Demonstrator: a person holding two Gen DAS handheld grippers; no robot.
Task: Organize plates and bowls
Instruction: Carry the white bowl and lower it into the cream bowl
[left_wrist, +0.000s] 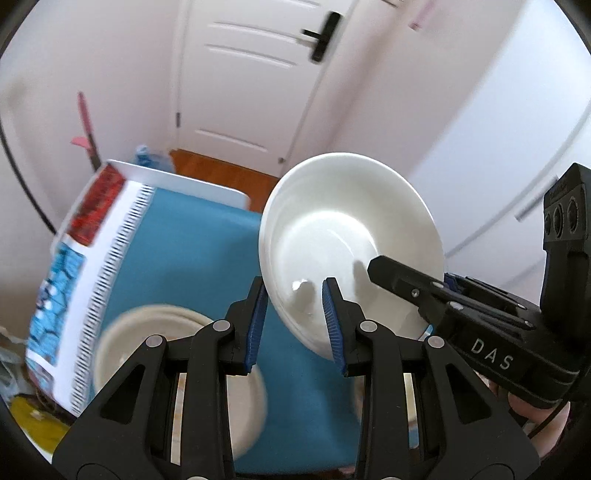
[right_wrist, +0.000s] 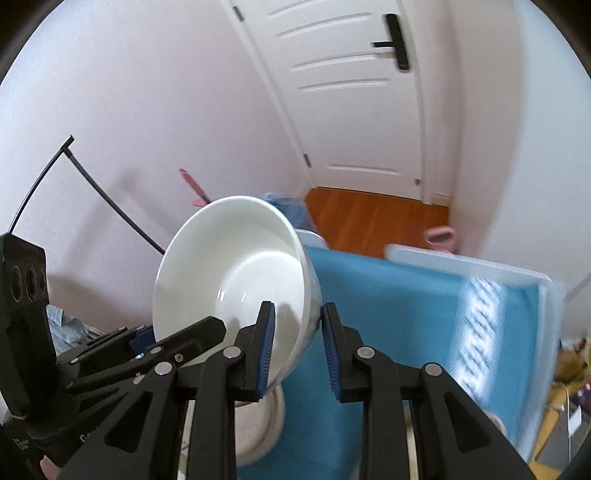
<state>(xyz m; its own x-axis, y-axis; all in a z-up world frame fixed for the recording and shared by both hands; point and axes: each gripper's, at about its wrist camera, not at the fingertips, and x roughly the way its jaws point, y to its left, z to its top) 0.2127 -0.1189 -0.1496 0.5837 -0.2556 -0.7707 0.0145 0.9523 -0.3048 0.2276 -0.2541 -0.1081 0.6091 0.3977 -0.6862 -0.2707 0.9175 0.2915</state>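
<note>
White letters "DAS" mark the right gripper (left_wrist: 373, 271) body. Both it and the left gripper (left_wrist: 295, 317) pinch opposite sides of 1 glossy white bowl (left_wrist: 351, 240) by its rim, tilted above the blue cloth (left_wrist: 192, 258). A cream round plate (left_wrist: 147, 328) lies on that cloth, below the bowl.

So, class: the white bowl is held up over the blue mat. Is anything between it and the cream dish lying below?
Nothing visible. The bowl, gripped at its rim by both grippers, hangs tilted above the mat; only open air separates it from the dish.
</note>
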